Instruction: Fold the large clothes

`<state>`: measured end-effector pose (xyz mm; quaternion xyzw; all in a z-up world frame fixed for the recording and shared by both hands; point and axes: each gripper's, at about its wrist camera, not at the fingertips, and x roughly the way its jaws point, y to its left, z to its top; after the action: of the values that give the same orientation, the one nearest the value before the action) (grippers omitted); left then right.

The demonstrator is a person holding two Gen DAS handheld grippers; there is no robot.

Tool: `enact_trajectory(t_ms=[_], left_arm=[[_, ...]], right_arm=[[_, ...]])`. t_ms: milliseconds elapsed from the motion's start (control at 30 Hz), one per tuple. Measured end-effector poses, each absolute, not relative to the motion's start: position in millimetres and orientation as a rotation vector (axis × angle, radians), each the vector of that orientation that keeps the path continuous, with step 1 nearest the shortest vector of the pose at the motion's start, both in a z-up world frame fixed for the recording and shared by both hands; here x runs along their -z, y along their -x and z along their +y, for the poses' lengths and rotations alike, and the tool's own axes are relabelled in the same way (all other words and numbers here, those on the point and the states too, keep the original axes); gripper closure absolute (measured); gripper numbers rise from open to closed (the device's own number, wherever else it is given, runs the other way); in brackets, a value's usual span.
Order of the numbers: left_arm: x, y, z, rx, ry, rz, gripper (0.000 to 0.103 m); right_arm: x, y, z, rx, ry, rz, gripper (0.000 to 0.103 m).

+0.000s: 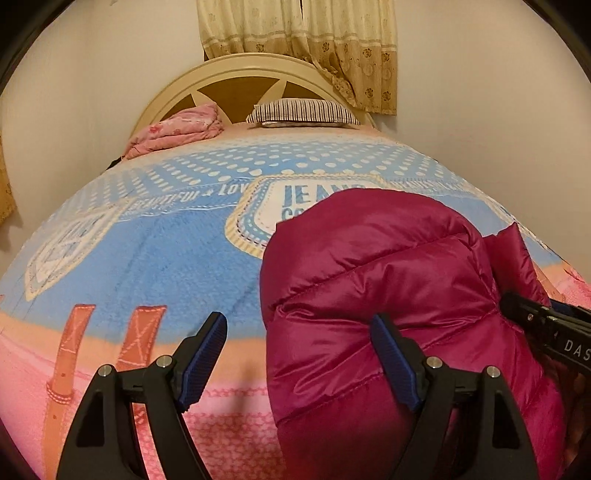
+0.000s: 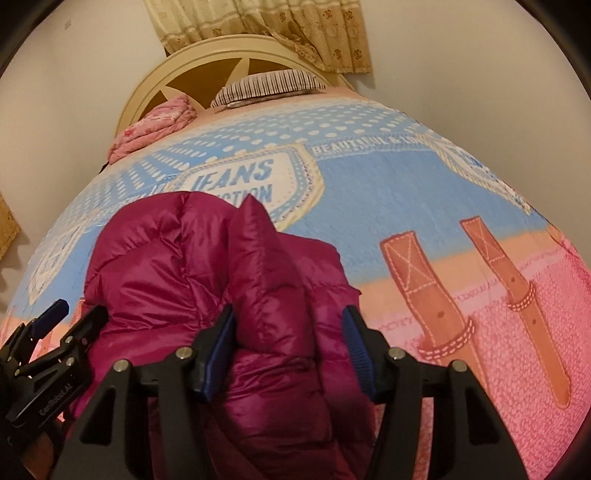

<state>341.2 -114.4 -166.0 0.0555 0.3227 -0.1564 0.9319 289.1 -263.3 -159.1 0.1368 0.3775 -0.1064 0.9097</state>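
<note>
both wrist cameras look forward and downward along their fingers, close over the bed's printed blanket (image 1: 155, 251), toward the headboard (image 1: 236, 70). left view sits left of the magenta down jacket (image 1: 388, 280); both share jacket, pillow (image 2: 266, 86), curtain (image 2: 258, 26).

You see both views under warm, dim indoor light with a yellowish cast. The fisheye lens bulges the bed (image 1: 155, 240) into a dome and blackens the corners. The shiny jacket (image 1: 388, 266) ahead of your left tool (image 1: 299, 354) catches soft glare. Printed lettering beyond looks soft and slightly smeared.
</note>
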Motion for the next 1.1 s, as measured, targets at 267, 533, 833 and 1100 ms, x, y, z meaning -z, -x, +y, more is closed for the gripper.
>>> enact_trajectory(t_ms=[267,533,833,1100], left_arm=[[180,-344,-129,0.336,-0.121,0.674,0.018],[190,-344,-135,0.339,-0.128,0.678,0.015],[196,-346,-133,0.346,-0.119,0.713,0.012],[196,-323,-120,0.372,-0.086,0.743,0.012]], right_arm=[[178,-288,-277,0.237,-0.326,0.789,0.039],[193,-290,-284,0.241,-0.328,0.812,0.038],[204,-293,-292,0.235,-0.351,0.83,0.033],[210,-289,-297,0.209,-0.365,0.844,0.03]])
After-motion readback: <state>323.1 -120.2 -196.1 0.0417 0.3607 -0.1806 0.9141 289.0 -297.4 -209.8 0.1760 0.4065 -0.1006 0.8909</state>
